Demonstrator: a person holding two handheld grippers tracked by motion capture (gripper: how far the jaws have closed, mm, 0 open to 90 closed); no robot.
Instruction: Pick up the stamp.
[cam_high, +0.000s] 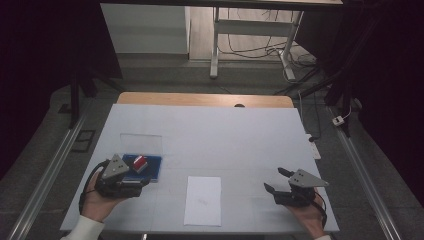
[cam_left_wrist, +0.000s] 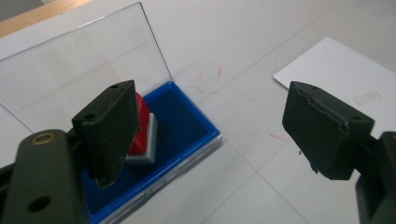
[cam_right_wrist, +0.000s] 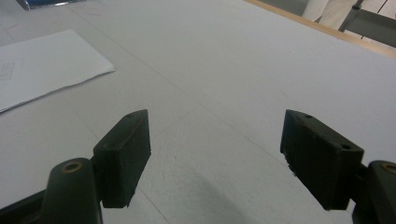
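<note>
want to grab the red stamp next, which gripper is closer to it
Left. The left gripper hangs open right at the blue case holding the red stamp. The right gripper is open far across the table, beyond the sheet of paper.

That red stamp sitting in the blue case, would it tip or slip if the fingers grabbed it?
The red stamp looks small and probably light. Its grey base sits flat in the blue case, so tipping seems unlikely. The rounded red top might slip between the open left gripper's fingers.

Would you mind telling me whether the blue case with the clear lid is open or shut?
Open: the blue case has its clear lid swung back, exposing the red stamp inside.
</note>
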